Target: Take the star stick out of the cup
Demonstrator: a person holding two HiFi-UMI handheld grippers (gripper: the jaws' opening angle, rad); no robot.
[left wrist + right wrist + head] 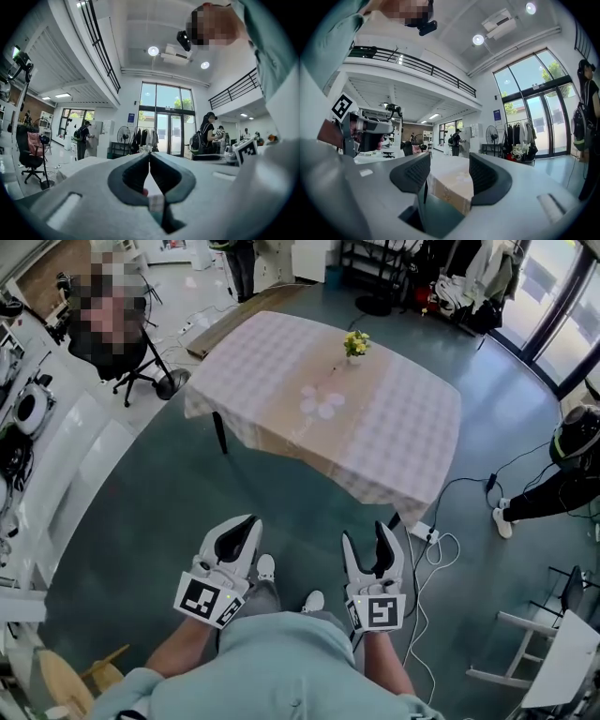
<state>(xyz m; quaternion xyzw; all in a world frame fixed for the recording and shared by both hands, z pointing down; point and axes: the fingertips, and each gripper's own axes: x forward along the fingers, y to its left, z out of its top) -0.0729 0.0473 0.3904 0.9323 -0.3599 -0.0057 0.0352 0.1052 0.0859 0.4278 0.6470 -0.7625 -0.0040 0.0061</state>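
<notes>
1. left gripper (251, 521): the person is holding it low and close to the body, on the left of the head view. in the left gripper view the left gripper (149, 154) is showing its jaws together, tips touching, with nothing between them.

2. right gripper (364, 535): the person is holding it beside the left one, the two near each other but not touching. in the right gripper view the right gripper (450, 161) is showing its jaws apart and gripping nothing; the gap is framing only the table (452, 185) farther off.

3. table (403, 437): it is standing ahead of the person, well apart from both grippers, with open floor between. a checked cloth (253, 352) is covering it and hanging over the edges.

4. cup (352, 358): it is standing upright on the table's far half, near the middle of its width.

5. star stick (355, 339): it is sitting in the cup, showing as a yellow cluster above the rim. its shape is too small to make out.

6. a pale flower-shaped mat (322, 402) is lying on the cloth, nearer the person than the cup.

7. surroundings: an office chair (141, 367) is standing left of the table. a white cable (441, 549) is lying on the floor near the table's near right corner.
</notes>
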